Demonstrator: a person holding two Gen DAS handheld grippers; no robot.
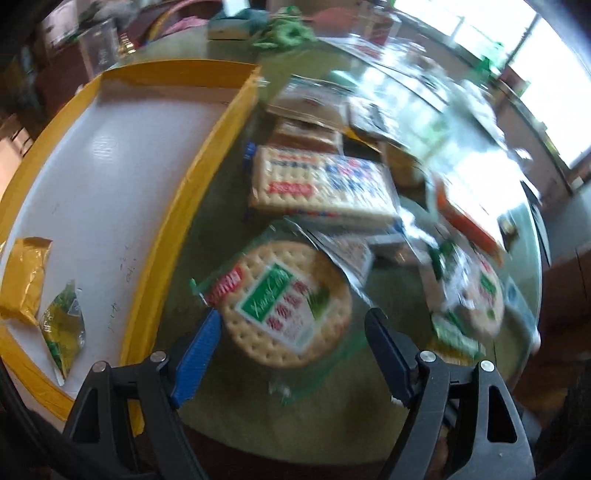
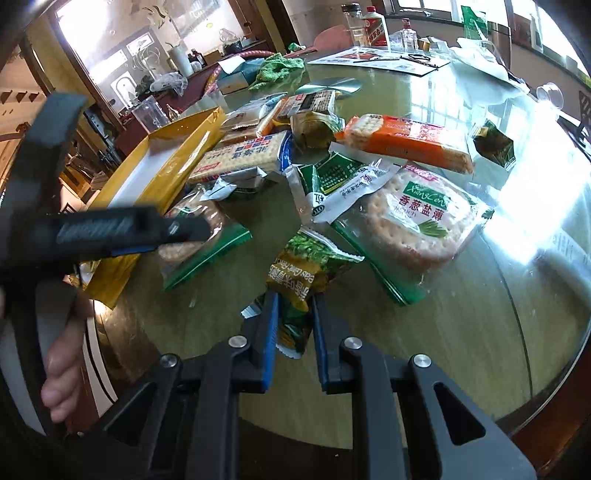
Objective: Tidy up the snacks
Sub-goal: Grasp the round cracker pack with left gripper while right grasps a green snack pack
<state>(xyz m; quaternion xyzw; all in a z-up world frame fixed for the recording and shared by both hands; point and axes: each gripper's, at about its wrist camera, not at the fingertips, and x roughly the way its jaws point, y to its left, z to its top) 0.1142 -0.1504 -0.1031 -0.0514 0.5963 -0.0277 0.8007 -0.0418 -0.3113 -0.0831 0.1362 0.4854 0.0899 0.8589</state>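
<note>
Snack packs lie in a heap on a round glass-topped table (image 2: pixel 498 295). My left gripper (image 1: pixel 293 314) is open, its fingers standing on either side of a round cracker pack (image 1: pixel 280 302) without touching it. The right wrist view shows that same gripper (image 2: pixel 110 229) hanging over the pack (image 2: pixel 199 221). My right gripper (image 2: pixel 294 299) is shut on the near end of a green pea snack packet (image 2: pixel 299 266). To the left stands a yellow box (image 1: pixel 207 166) with a white floor, holding a yellow packet (image 1: pixel 22 277) and a small green-yellow packet (image 1: pixel 62 325).
A rectangular cracker pack (image 2: pixel 240 155), an orange cracker pack (image 2: pixel 406 142) and a second round cracker pack (image 2: pixel 417 218) lie in the heap. Bottles (image 2: pixel 373 26), a green cloth (image 2: pixel 277 68) and a tissue box (image 2: pixel 236 77) stand at the far side. A person's hand (image 2: pixel 62 369) is at the left.
</note>
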